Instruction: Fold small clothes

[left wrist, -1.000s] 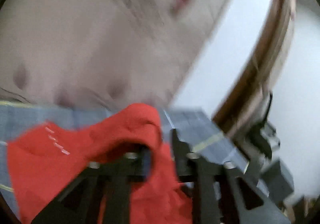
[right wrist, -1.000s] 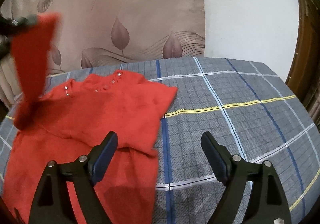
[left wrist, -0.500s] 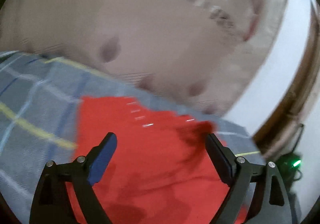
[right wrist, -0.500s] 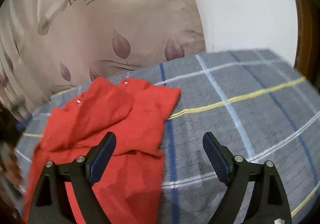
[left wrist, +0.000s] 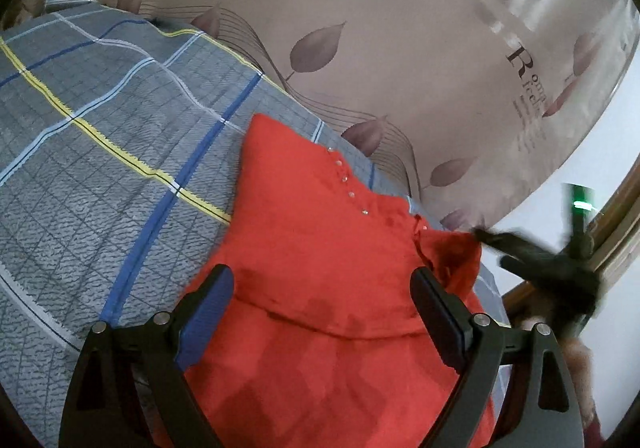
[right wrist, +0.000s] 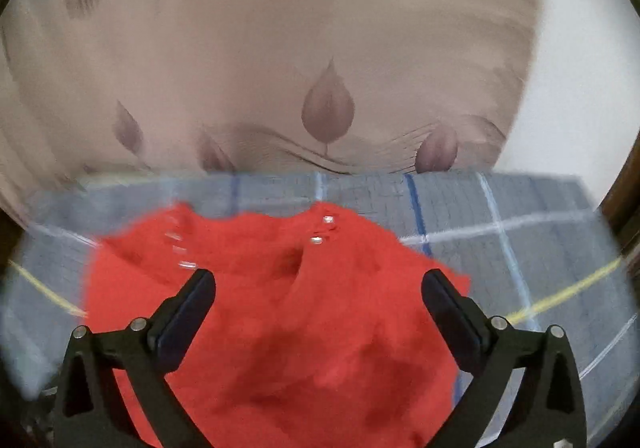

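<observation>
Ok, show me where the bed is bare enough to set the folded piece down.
Left wrist view: the plaid blanket lies bare between the red garment and the leaf-print curtain. Right wrist view, blurred: another bare stretch between the garment's other edge and the white wall. Crowded where both open grippers, left and right, hover over the garment.

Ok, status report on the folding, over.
Left gripper open, jaws empty above the cloth. Right gripper open, empty. Red knit top with pearl buttons partly folded on grey plaid blanket. Nothing in the way.
</observation>
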The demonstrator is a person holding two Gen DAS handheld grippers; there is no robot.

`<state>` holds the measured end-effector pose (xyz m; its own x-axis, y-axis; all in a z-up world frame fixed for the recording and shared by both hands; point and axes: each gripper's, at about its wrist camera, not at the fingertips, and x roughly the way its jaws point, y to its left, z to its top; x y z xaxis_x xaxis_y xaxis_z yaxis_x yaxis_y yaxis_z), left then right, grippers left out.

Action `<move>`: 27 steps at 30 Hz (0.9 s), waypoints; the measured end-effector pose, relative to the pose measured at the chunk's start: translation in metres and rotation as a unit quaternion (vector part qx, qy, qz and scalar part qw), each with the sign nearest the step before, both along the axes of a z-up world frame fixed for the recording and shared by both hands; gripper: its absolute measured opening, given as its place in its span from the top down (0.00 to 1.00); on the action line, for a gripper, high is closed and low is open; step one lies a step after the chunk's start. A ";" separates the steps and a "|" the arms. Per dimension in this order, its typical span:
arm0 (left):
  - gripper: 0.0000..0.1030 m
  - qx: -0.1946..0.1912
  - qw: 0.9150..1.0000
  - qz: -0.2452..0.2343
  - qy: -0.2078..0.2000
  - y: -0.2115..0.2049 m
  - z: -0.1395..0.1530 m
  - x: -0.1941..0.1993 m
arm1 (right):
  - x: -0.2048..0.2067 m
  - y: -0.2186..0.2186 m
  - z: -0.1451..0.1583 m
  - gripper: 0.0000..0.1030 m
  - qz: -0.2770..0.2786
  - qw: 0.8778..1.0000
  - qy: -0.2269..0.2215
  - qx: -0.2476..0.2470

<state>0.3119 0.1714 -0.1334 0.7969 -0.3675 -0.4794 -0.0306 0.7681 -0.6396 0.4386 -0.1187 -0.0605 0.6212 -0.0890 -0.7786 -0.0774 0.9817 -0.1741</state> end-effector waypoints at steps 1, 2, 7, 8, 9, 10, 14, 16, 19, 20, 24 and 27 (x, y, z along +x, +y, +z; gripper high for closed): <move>0.13 -0.003 1.000 0.002 0.000 0.001 -0.002 -0.001 | 0.006 -0.003 -0.012 0.30 -0.008 0.999 0.019 -0.026; 0.13 -0.007 1.000 0.003 -0.001 0.002 0.000 0.000 | 0.007 -0.013 -0.018 0.82 -0.017 0.999 0.038 -0.016; 0.13 -0.008 1.000 0.005 0.001 0.001 -0.001 0.002 | -0.059 -0.140 -0.028 0.82 -0.091 0.965 0.031 0.243; 0.13 -0.005 1.000 0.005 0.002 0.000 0.000 0.003 | -0.074 -0.162 -0.037 0.74 -0.097 0.951 0.033 0.292; 0.13 -0.003 1.000 0.004 0.003 0.000 0.000 0.003 | -0.084 -0.180 -0.045 0.59 -0.103 0.938 0.040 0.329; 0.12 -0.002 1.000 0.004 0.004 -0.001 0.000 0.004 | -0.094 -0.197 -0.052 0.54 -0.111 0.925 0.043 0.360; 0.12 -0.004 1.000 0.005 0.004 -0.001 0.001 0.004 | -0.111 -0.229 -0.058 0.46 -0.116 0.902 0.032 0.414; 0.12 -0.001 1.000 0.006 0.005 -0.003 0.001 0.005 | -0.109 -0.234 -0.056 0.38 -0.119 0.897 0.024 0.426; 0.12 -0.002 1.000 0.007 0.006 -0.003 0.001 0.005 | -0.100 -0.236 -0.057 0.31 -0.128 0.893 0.027 0.431; 0.12 -0.001 1.000 0.007 0.006 -0.002 0.001 0.005 | -0.097 -0.239 -0.059 0.30 -0.138 0.891 0.034 0.431; 0.12 -0.001 1.000 0.006 0.006 -0.002 0.001 0.005 | -0.098 -0.252 -0.062 0.29 -0.171 0.870 0.037 0.461; 0.11 -0.001 1.000 0.007 0.006 -0.002 0.001 0.005 | -0.099 -0.257 -0.063 0.27 -0.172 0.863 0.043 0.473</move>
